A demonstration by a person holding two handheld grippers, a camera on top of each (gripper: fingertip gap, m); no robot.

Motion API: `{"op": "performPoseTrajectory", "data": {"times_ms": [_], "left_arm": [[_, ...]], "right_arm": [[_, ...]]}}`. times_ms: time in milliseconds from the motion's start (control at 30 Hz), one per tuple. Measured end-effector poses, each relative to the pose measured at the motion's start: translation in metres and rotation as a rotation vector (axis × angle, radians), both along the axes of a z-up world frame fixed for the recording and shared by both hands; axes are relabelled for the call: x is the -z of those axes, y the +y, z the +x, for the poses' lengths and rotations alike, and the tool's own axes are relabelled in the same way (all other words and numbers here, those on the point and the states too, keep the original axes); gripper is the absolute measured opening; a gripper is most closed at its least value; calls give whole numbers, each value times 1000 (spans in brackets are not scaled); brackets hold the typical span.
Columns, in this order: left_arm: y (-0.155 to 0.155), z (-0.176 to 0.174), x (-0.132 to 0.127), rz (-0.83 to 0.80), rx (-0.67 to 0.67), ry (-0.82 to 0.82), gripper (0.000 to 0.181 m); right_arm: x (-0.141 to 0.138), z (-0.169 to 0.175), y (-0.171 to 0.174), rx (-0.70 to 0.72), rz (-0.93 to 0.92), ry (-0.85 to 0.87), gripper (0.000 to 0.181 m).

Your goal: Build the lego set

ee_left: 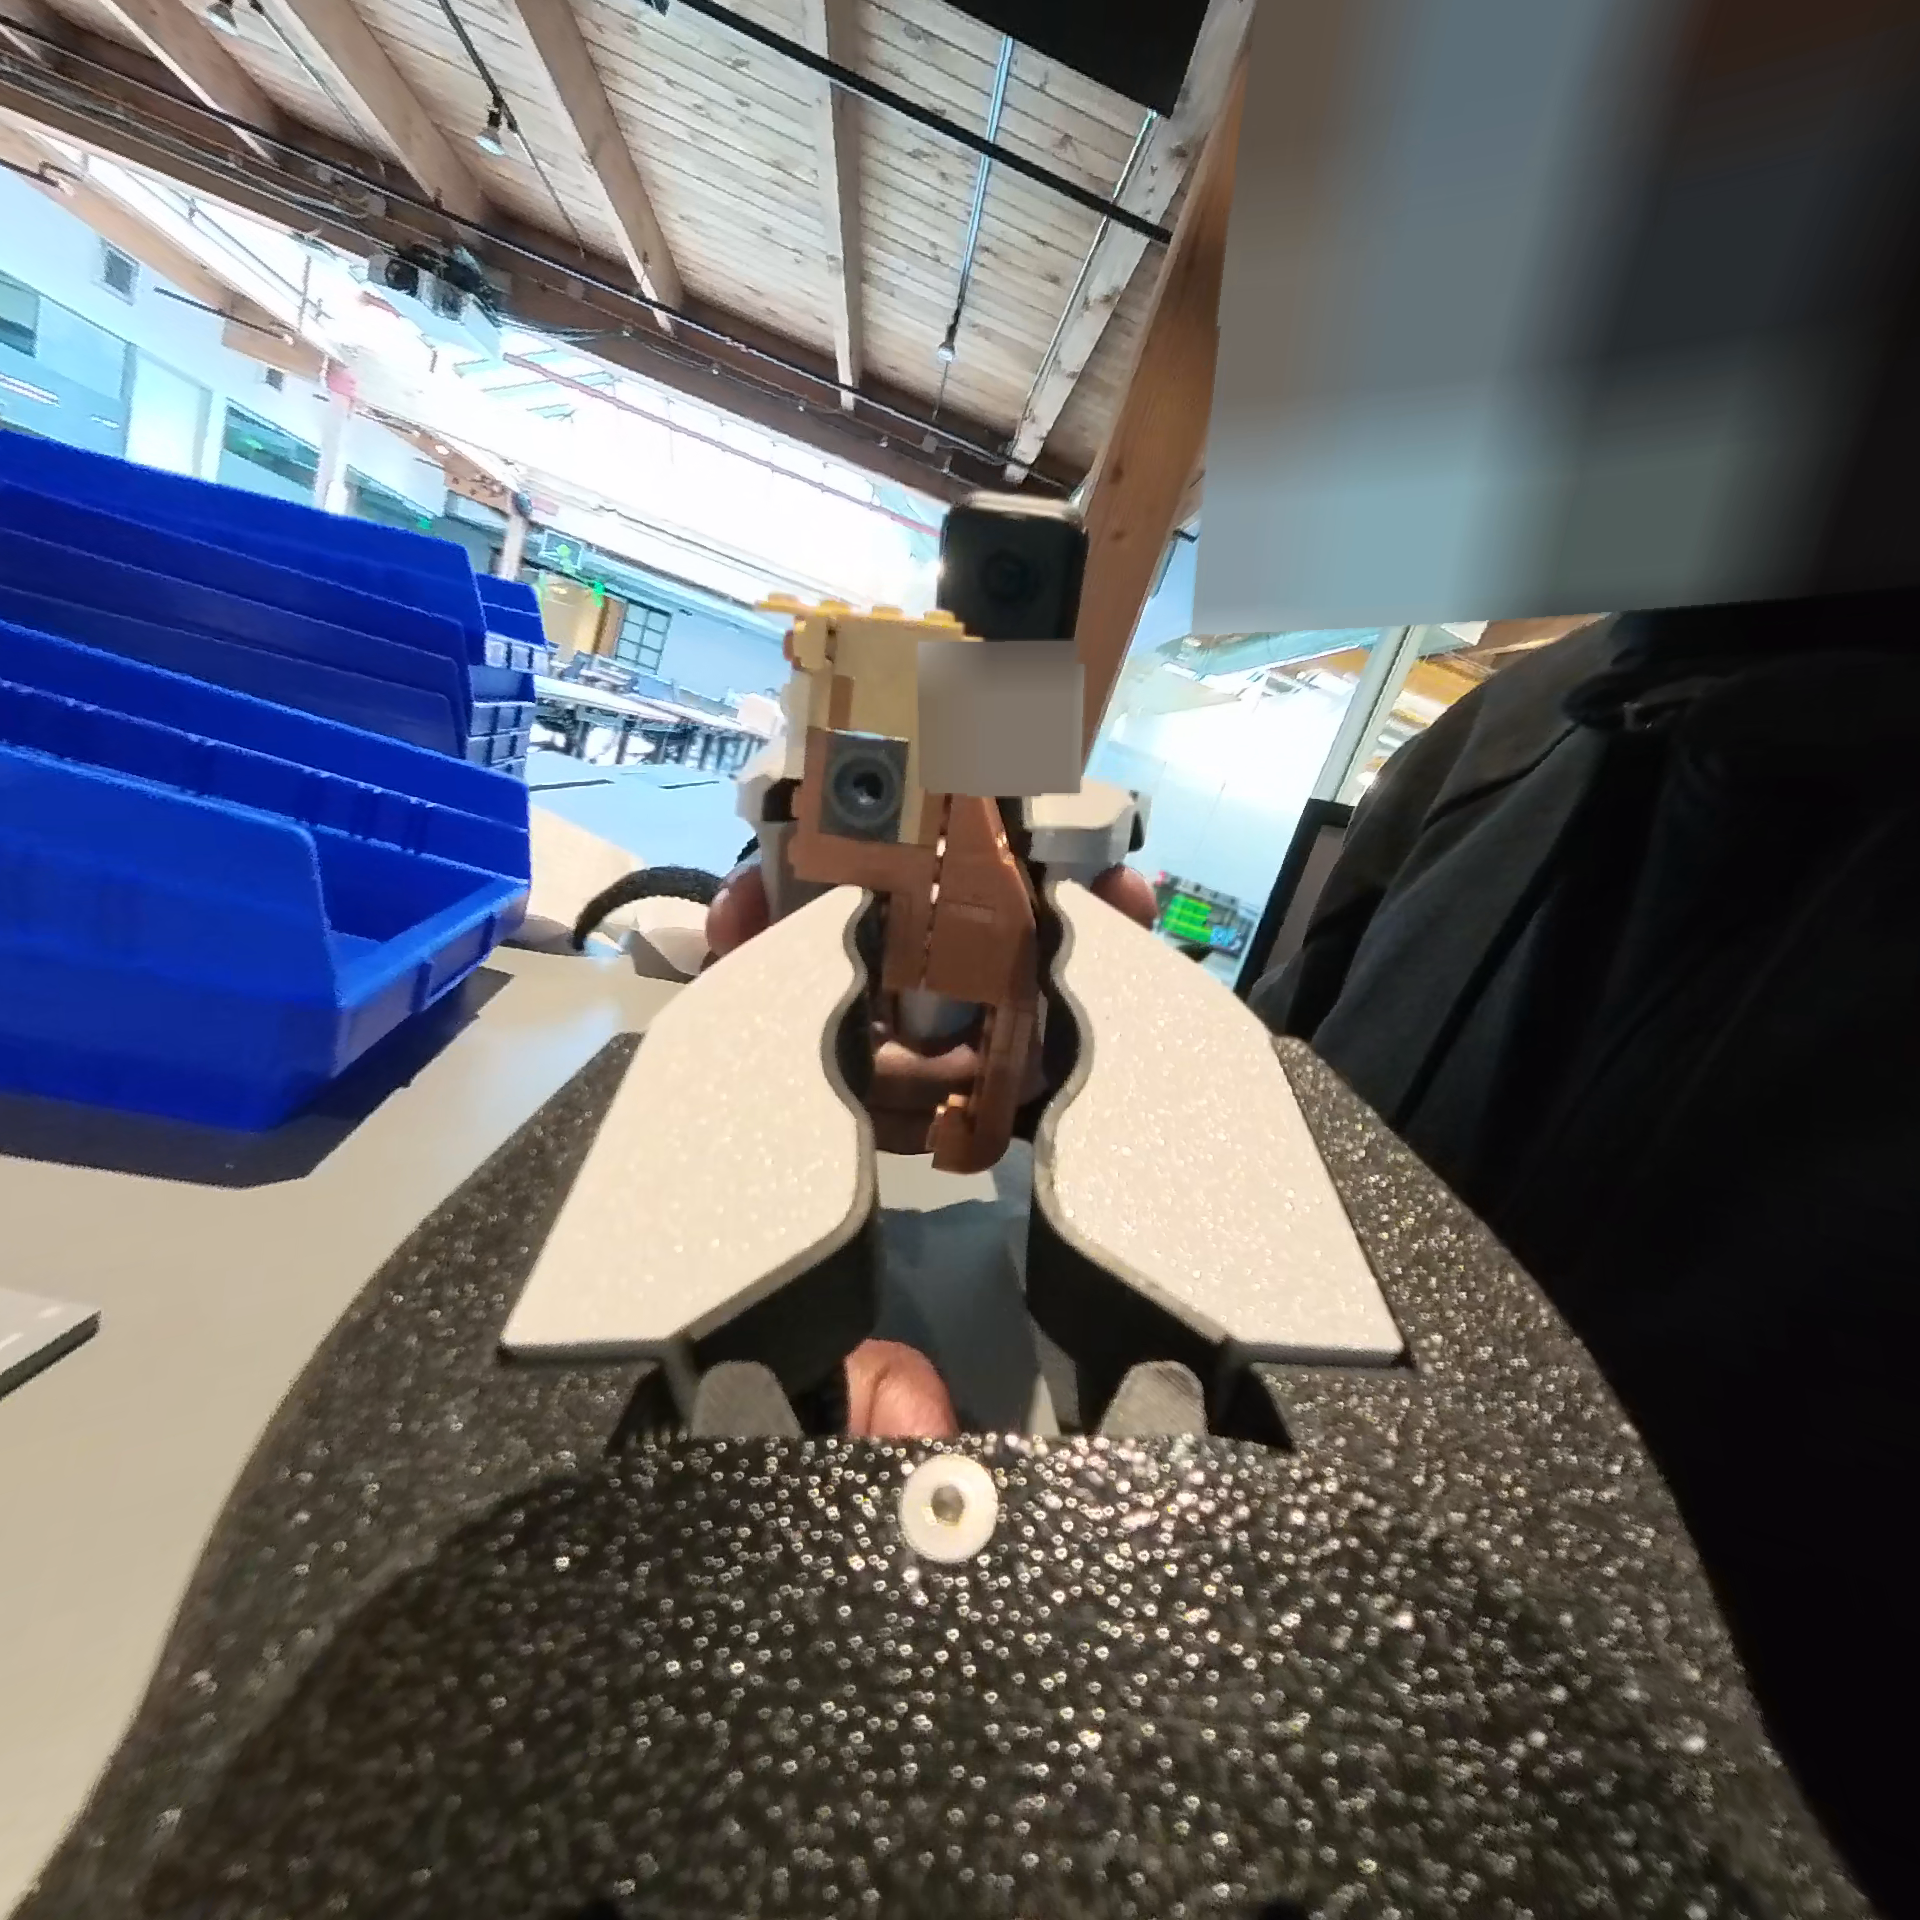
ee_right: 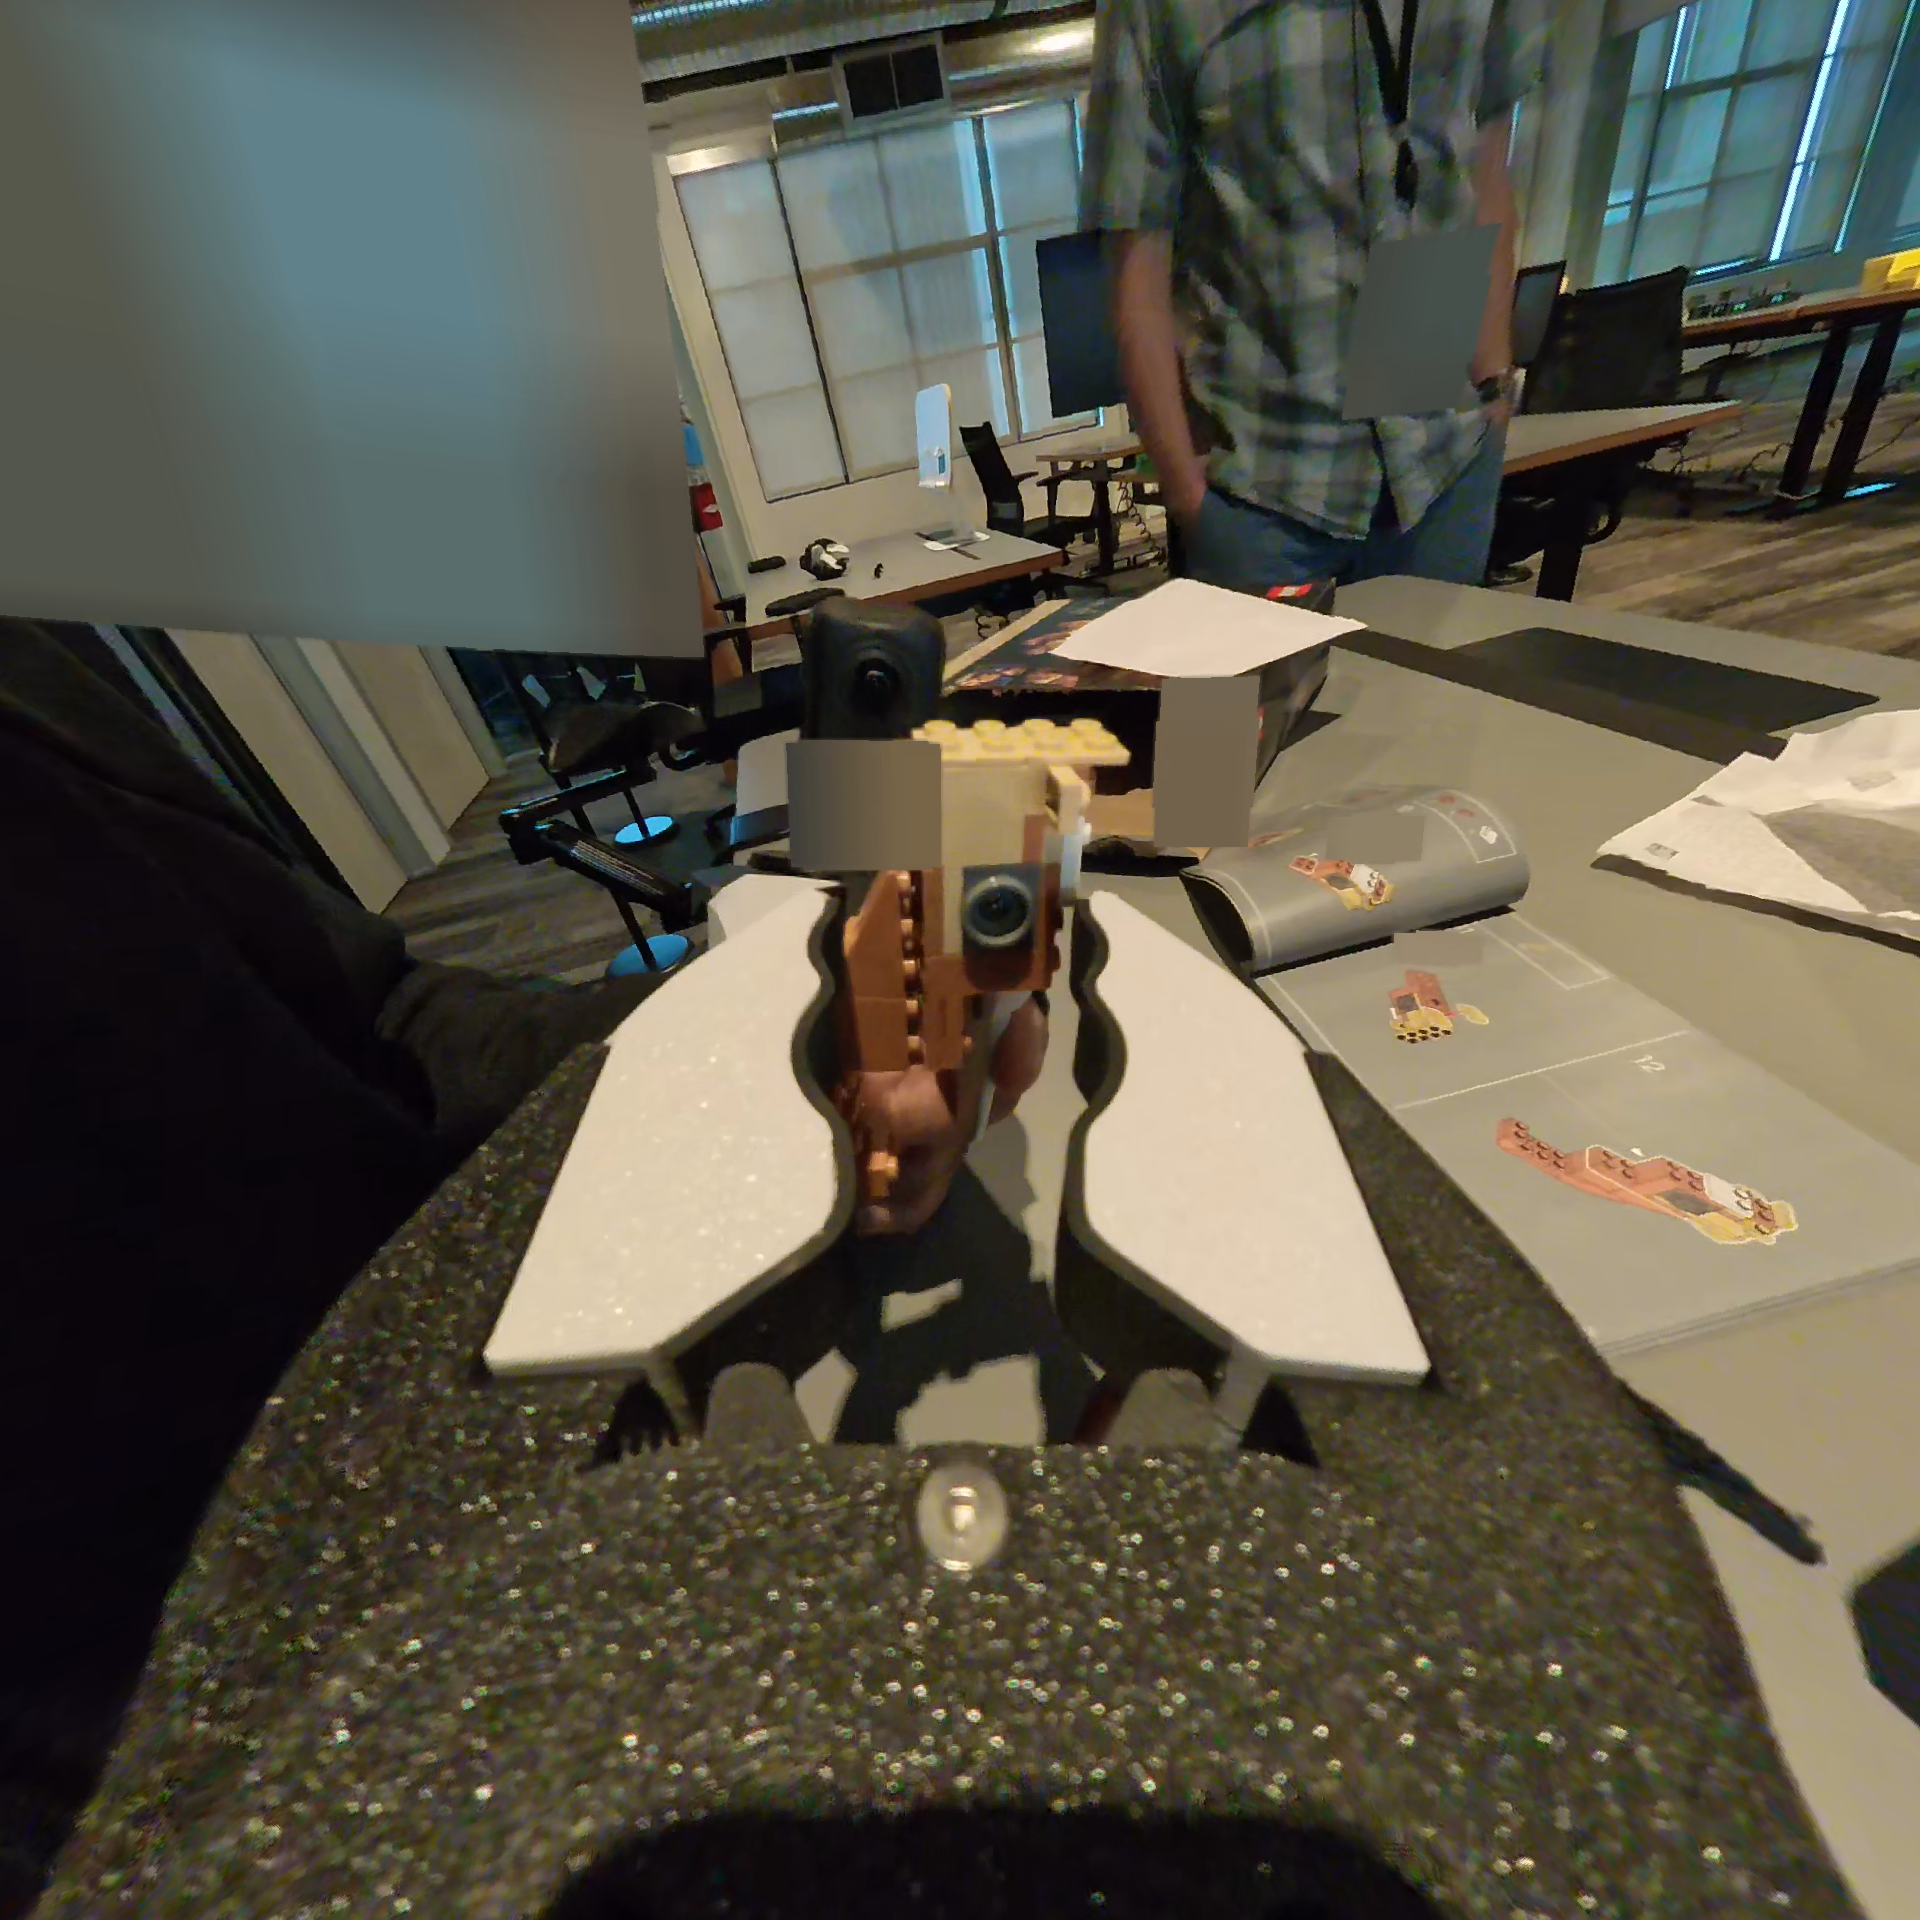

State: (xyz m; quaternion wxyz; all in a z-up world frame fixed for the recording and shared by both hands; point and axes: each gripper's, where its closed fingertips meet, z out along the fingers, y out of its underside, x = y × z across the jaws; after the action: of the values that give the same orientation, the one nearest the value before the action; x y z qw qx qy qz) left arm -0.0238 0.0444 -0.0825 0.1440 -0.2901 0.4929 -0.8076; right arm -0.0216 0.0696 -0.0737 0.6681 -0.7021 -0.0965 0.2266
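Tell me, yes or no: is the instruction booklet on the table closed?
No. In the right wrist view the instruction booklet lies open on the grey table, its pages showing pictured build steps.

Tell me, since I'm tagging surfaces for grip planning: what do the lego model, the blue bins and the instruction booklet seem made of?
The lego model looks like hard moulded plastic, smooth with a slight sheen: crisp studs and edges. The blue bins look like glossy rigid plastic, with thin moulded walls and rims. The instruction booklet looks like coated paper; its far page curls and shines faintly.
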Motion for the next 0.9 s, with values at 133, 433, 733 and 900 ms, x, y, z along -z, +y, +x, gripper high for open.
{"op": "performPoseTrajectory", "data": {"times_ms": [133, 433, 733, 900], "left_arm": [[-4, -2, 1, 27, -21, -2, 27], [-6, -7, 0, 48, -76, -6, 27], [7, -9, 1, 32, -159, 1, 27], [17, -11, -1, 20, -183, 1, 27]], "right_arm": [[0, -3, -3, -5, 3, 8, 42], [-2, -11, -3, -8, 25, 31, 44], [0, -16, 12, -3, 12, 44, 48], [2, -19, 21, -9, -15, 27, 48]]}}
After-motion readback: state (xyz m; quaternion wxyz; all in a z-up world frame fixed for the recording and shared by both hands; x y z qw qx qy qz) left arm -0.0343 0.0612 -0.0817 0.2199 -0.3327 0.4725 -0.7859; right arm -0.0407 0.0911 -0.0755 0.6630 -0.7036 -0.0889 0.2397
